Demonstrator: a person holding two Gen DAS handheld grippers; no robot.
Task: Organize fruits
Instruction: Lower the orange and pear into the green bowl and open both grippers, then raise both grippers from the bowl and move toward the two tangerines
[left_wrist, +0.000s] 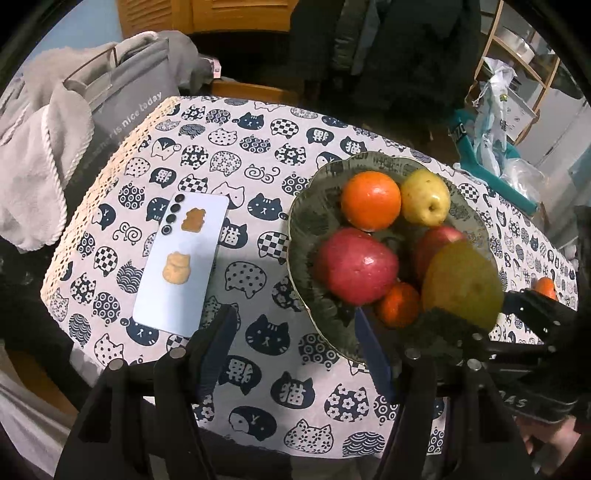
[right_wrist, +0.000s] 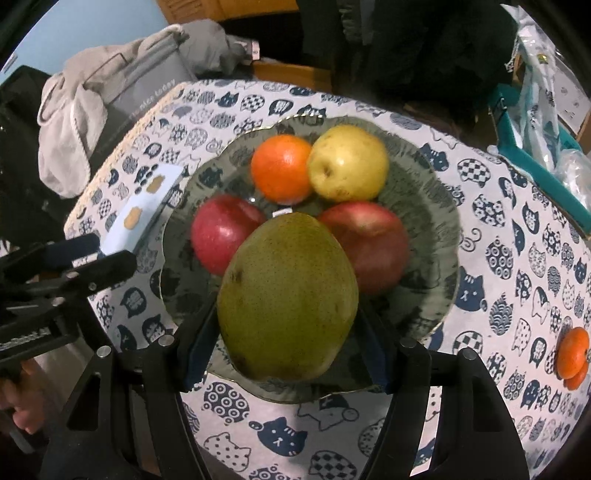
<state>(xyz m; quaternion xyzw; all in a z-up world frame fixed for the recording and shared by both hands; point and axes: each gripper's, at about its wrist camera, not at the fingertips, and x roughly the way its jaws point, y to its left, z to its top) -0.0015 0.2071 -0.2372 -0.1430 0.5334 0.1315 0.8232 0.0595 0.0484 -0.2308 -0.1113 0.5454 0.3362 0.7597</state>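
Now right tool (right_wrist: 284, 347) clamps green pear (right_wrist: 288, 295) above bowl (right_wrist: 436, 236) — seemingly untouching, left tool (left_wrist: 295, 354) apart, empty.

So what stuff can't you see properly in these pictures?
- Small orange in the plate: left wrist view, partly behind the red apple; in the right wrist view the green pear hides it.
- Orange on the cloth: left wrist view, half hidden by the right tongs.
- Phone: right wrist view, small, blurred.
- Second red apple: left wrist view, mostly behind the pear.
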